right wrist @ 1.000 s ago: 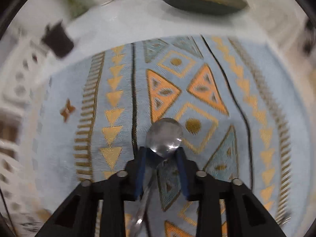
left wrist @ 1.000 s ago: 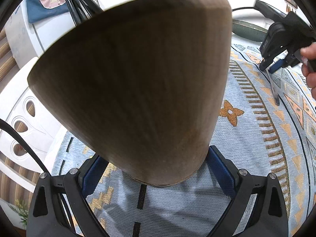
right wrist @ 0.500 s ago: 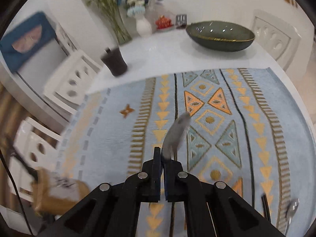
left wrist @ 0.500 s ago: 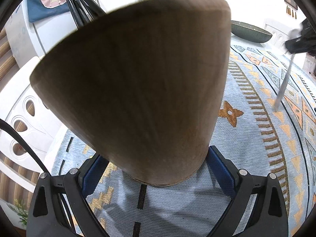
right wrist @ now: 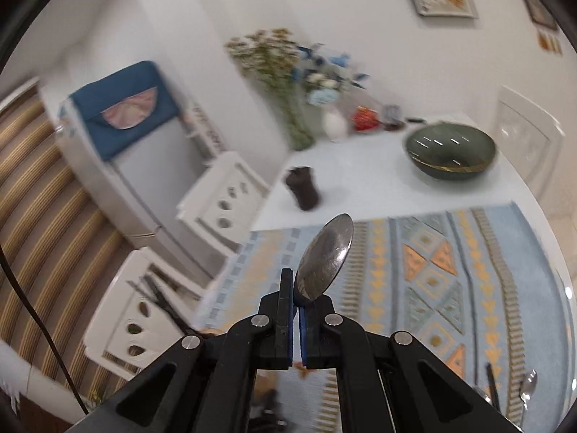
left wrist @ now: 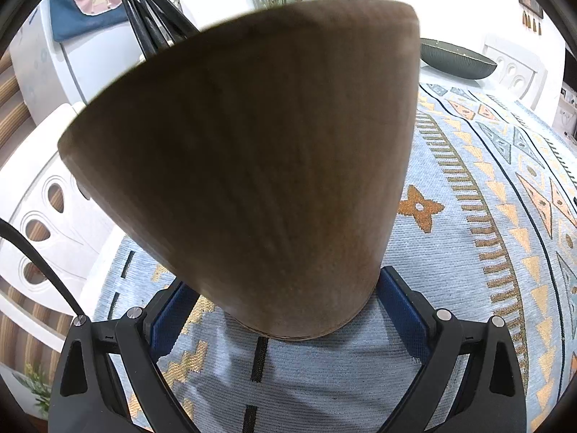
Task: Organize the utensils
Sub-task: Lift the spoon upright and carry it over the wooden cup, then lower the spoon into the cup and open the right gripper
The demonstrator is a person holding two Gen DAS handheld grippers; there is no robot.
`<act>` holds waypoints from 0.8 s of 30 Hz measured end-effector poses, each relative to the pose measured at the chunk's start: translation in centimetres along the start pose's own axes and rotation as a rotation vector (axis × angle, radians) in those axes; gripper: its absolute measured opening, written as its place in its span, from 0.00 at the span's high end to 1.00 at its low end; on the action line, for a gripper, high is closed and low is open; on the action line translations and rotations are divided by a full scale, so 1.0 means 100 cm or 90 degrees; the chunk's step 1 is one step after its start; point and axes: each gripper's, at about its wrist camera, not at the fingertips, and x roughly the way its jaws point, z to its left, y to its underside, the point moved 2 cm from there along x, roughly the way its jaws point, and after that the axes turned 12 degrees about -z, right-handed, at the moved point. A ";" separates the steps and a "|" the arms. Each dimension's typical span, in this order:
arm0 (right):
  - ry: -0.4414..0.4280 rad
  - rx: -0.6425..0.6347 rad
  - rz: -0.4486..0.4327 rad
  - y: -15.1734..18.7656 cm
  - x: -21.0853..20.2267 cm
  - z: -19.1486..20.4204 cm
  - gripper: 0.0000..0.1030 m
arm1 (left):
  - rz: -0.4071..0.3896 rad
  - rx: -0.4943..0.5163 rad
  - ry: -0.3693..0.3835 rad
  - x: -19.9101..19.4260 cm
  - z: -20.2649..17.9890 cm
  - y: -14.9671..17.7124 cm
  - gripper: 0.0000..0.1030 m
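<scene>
Polished steel, the spoon (right wrist: 324,256) stands up from the right gripper (right wrist: 295,310), pinched at the bowl's base. The left gripper (left wrist: 285,310) clamps the wooden holder (left wrist: 252,158) on the patterned cloth (left wrist: 468,252). Such a narrow pinch could let it swivel and slip out.
</scene>
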 end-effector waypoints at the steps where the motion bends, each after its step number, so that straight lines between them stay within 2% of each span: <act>1: -0.013 -0.013 0.002 0.000 0.004 0.014 0.98 | -0.001 -0.001 0.000 -0.001 0.000 0.000 0.05; 5: -0.034 -0.083 0.022 0.012 0.024 0.061 0.98 | -0.006 -0.003 0.000 -0.006 0.000 0.000 0.05; 10: -0.040 -0.150 0.048 0.035 0.048 0.097 0.98 | -0.017 -0.007 0.002 -0.011 0.005 0.002 0.05; 20: -0.017 -0.263 0.117 0.065 0.073 0.122 0.98 | -0.025 -0.009 0.002 -0.017 0.005 0.001 0.05; 24: -0.028 -0.275 0.152 0.072 0.083 0.127 0.96 | -0.025 -0.009 0.002 -0.018 0.005 0.001 0.05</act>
